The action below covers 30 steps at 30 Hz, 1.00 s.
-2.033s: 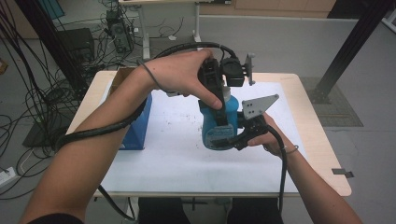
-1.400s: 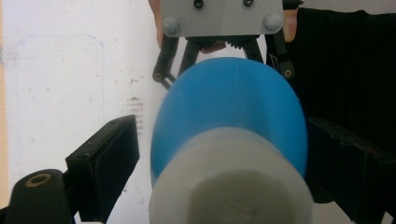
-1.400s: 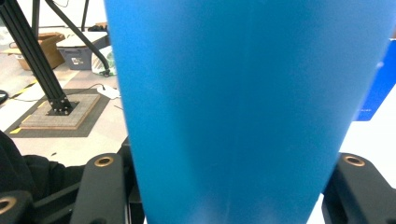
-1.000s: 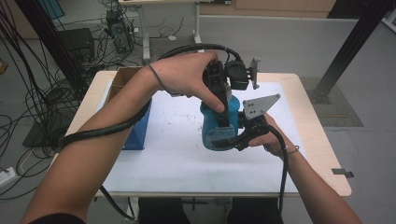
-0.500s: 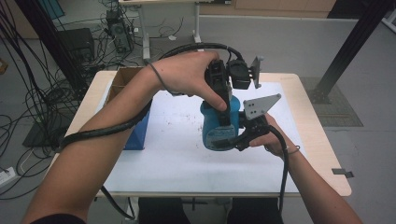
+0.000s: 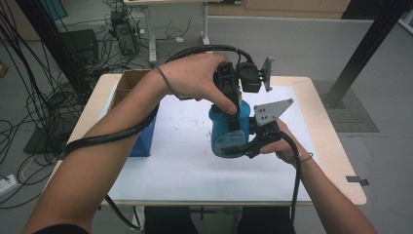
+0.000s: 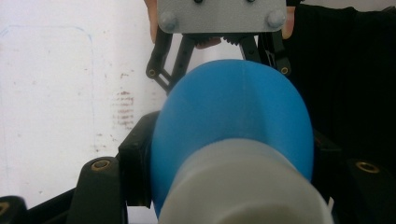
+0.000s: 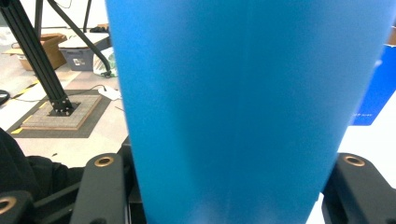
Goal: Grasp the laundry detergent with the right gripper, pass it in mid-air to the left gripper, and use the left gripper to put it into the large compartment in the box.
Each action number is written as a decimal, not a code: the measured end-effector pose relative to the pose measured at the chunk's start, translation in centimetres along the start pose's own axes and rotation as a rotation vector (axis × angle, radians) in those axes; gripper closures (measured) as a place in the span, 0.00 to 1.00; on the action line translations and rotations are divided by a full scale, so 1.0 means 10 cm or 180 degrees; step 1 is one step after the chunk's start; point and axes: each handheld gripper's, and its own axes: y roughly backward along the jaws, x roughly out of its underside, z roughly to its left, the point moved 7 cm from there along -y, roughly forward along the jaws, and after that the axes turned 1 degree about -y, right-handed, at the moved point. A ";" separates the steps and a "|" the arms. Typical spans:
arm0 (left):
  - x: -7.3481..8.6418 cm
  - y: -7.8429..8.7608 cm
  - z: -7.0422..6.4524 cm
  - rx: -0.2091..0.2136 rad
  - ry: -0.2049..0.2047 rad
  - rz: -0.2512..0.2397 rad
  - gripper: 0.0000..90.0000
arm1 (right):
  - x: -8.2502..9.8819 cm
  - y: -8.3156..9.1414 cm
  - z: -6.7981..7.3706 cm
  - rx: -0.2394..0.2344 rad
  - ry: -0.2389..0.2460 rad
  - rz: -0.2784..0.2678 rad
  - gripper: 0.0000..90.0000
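Left gripper [image 6: 233, 114] has just closed onto the cap [image 7: 243, 186] of the blue bottle [image 6: 228, 130], right gripper [image 6: 246, 141] clamps the body, ready to unscrew.

The table [image 6: 195, 180] is seen from above; the bottle [image 6: 226, 131] is viewed very closely by 2 gripper cameras.
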 end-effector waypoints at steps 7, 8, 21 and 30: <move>-0.01 0.01 0.00 -0.0014 0.0007 -0.0004 0.41 | -0.01 0.01 -0.01 0.0007 0.0013 -0.0010 0.44; -0.01 0.01 0.00 -0.0014 0.0013 -0.0005 0.41 | -0.01 0.01 -0.01 0.0008 0.0011 -0.0013 0.44; 0.01 0.01 0.00 -0.0015 0.0023 0.0031 0.41 | -0.01 0.00 -0.01 0.0002 0.0019 -0.0014 0.44; 0.01 0.00 0.00 -0.0012 0.0032 0.0041 0.41 | 0.00 0.00 -0.01 0.0002 0.0016 -0.0014 0.44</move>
